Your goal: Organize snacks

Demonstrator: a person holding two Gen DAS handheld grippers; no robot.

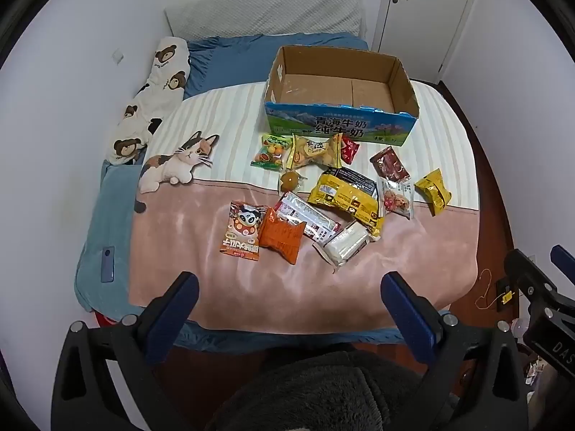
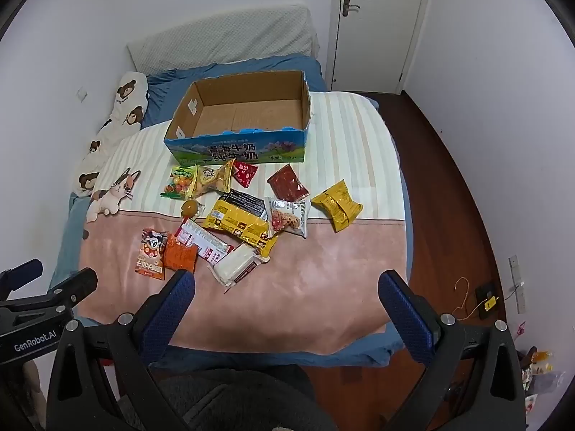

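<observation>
Evidently nothing is packed yet: the cardboard box (image 1: 341, 88) sits far ahead of both grippers with its floor bare, and the snacks lie loose on the blanket (image 1: 251, 287) between it and the fingers. The left gripper (image 1: 289, 289) hangs above the bed's near edge, jaws wide apart and holding nothing; the right gripper (image 2: 285, 287) does likewise (each shows at the margin of the other's view). Nearest ahead of the left lies the orange packet (image 1: 280, 235), beside the panda packet (image 1: 241, 231). The white bar (image 2: 237, 264) lies just beyond the right gripper's left finger, probably the easiest first pick.
</observation>
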